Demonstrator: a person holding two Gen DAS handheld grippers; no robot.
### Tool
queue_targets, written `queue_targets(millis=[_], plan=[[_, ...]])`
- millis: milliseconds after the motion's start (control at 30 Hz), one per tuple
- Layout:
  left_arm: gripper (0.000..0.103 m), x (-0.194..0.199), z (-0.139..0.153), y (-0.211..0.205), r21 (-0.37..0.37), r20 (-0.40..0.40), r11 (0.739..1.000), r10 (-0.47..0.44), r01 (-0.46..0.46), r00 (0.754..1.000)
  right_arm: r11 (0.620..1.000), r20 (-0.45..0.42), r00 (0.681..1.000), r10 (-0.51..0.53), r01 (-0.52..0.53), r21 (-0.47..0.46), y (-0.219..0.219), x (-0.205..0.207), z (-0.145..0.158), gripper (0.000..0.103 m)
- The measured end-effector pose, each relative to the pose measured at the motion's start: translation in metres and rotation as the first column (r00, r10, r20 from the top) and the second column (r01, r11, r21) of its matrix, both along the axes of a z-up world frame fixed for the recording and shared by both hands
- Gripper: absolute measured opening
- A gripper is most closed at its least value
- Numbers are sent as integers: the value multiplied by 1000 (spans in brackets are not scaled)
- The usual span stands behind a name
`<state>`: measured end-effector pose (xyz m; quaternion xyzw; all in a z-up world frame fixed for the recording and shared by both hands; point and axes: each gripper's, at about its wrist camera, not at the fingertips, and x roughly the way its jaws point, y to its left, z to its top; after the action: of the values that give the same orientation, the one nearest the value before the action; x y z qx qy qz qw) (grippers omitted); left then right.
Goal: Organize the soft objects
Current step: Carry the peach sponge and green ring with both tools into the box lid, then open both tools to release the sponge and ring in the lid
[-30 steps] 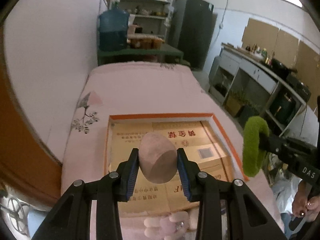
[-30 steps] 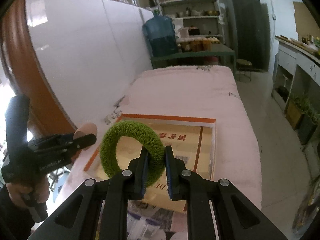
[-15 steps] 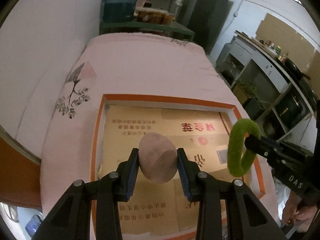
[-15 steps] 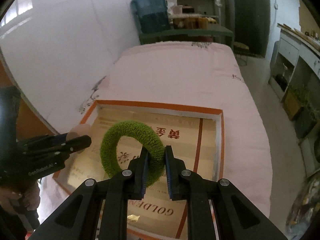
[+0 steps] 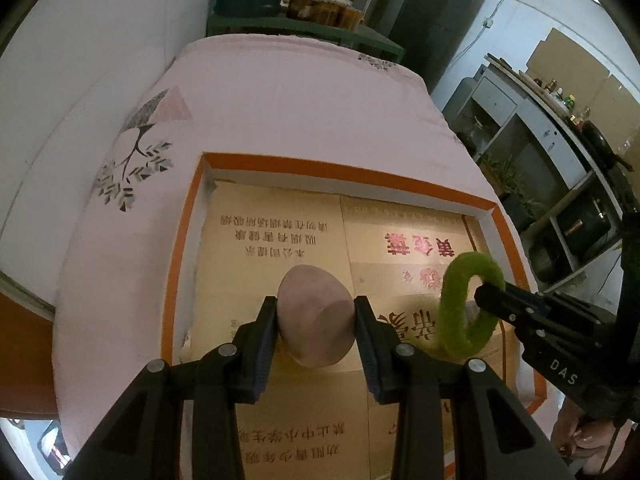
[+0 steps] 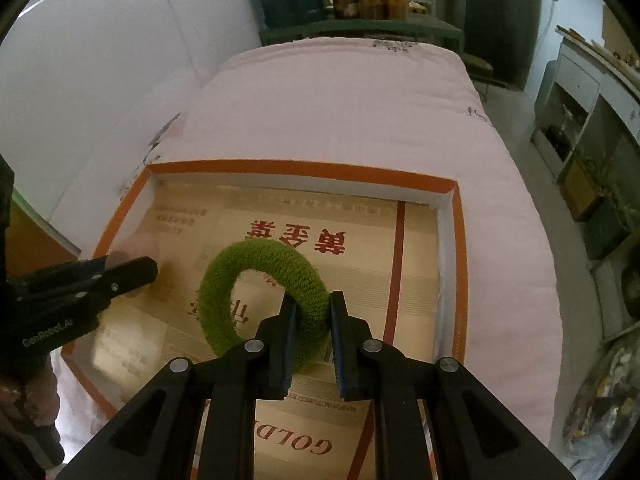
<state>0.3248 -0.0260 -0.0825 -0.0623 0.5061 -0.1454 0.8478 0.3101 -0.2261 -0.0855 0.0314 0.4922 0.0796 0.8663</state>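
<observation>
Left gripper (image 5: 316, 316): clamped on a dusty-pink egg-shaped makeup sponge (image 5: 316, 314), poised over the orange-rimmed cardboard-lined shallow box (image 5: 340, 172) on the pink bedspread (image 5: 280, 100), presumably for depositing.
Right gripper (image 6: 313, 312): pinching a fuzzy green hair scrunchie (image 6: 260, 292) over the box's right half.

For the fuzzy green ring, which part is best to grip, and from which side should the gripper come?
Grip across the band of the fuzzy green ring, one finger through the hole and one outside, coming edge-on from its rim. The band is narrow and soft, so it squeezes between the pads, whereas the whole ring looks too wide. The right gripper holds it this way at the lower right, over the orange-rimmed tray.
</observation>
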Motion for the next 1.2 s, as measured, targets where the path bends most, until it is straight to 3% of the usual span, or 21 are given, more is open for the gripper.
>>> queue_targets(millis=[200, 300, 400, 433, 467, 533, 767, 900, 1033, 1200], plan=[[39, 3, -9, 0, -30, -12, 1000, -8, 7, 1000, 1000, -7, 1000, 8, -8, 8, 1, 2, -2, 18], [40, 3, -9, 1, -48, -3, 999, -14, 14, 1000, 1000, -13, 1000, 10, -10, 9, 1, 2, -5, 27], [52, 4, -9, 3, -86, -25, 996, -20, 18, 999, 1000, -1, 1000, 7, -7, 3, 1, -1, -6, 43], [61, 3, -8, 3, -82, -20, 997, -16, 15, 1000, 1000, 6, 1000, 7, -7, 3, 1, -2, -5, 44], [68, 1, -6, 2, -73, -5, 997, -15, 15, 1000, 1000, 12, 1000, 5, -5, 4, 0, -3, -4, 44], [70, -2, -1, 1, -44, 34, 999, -15, 17, 999, 1000, 19, 1000, 1, -1, 8, -2, -6, -3, 44], [70, -15, 18, -4, 0, 130, 1000, -26, 27, 991, 1000, 44, 999, -11, 10, 26, -7, -18, 4, 45], [70, -24, 30, -6, -19, 155, 998, -53, 56, 987, 999, 69, 997, -18, 15, 35, -10, -29, 14, 45], [70, -32, 43, -4, 0, 156, 999, -38, 38, 987, 999, 94, 995, -26, 23, 36, -12, -42, 25, 45], [70, -52, 63, 2, 11, 227, 1000, -4, 1, 974, 999, 127, 991, -32, 27, 47, -14, -65, 39, 45]])
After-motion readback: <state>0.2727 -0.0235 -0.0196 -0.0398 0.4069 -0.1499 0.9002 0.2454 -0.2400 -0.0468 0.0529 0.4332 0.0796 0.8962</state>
